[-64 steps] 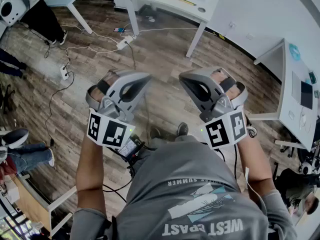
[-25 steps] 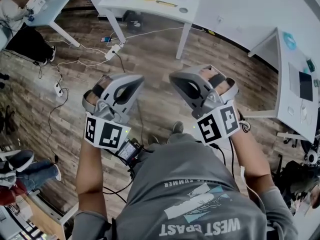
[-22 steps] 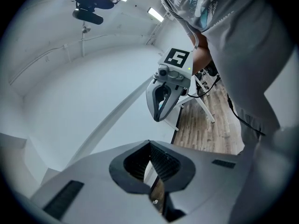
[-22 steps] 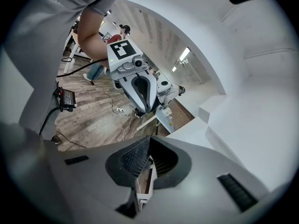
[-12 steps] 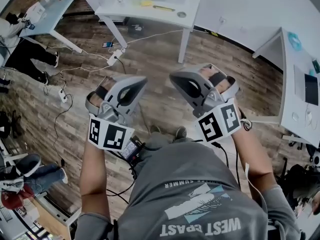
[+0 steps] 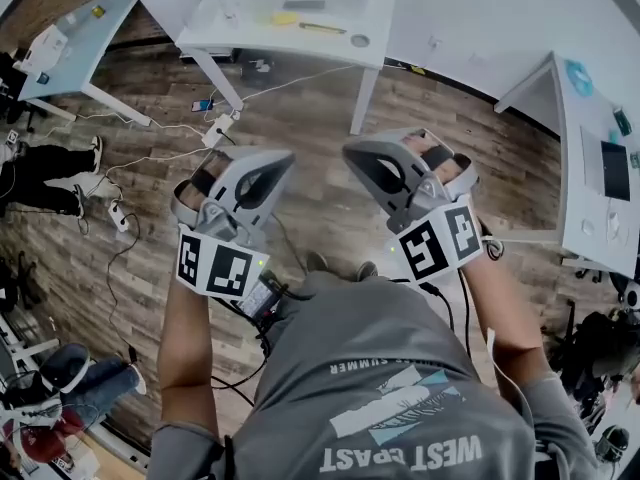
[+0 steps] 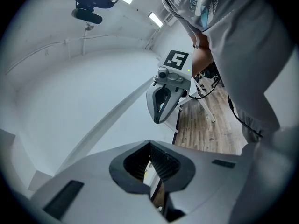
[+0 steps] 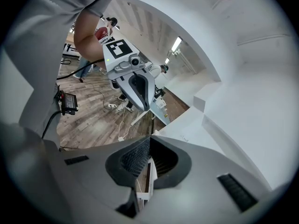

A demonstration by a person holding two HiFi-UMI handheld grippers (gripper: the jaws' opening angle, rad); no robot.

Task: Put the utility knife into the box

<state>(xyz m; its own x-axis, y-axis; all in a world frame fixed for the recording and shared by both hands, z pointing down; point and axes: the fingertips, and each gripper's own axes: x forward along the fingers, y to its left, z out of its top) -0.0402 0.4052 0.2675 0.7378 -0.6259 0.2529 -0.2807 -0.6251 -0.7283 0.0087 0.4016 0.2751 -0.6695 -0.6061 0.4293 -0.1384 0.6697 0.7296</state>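
Note:
I hold both grippers up in front of my chest, over the wooden floor. In the head view my left gripper (image 6: 287, 156) and my right gripper (image 6: 349, 151) are shut with nothing between the jaws. The left gripper view shows its own closed jaws (image 7: 150, 147) and the right gripper (image 7: 161, 101) beyond. In the right gripper view the closed jaws (image 8: 149, 144) point past the left gripper (image 8: 135, 85). Ahead stands a white table (image 6: 250, 30) with a small yellow object (image 6: 285, 17) and a thin dark-and-yellow one (image 6: 322, 28), too small to identify. No box shows.
Cables and a power strip (image 6: 215, 128) lie on the floor between me and the table. Another white desk (image 6: 590, 168) stands at the right. A person's legs (image 6: 50, 163) are at the left, and a seated person (image 6: 50, 408) at the lower left.
The white table has slid leftward at the top of the head view. The person at the left has moved. Both grippers stay shut, held the same way before my chest.

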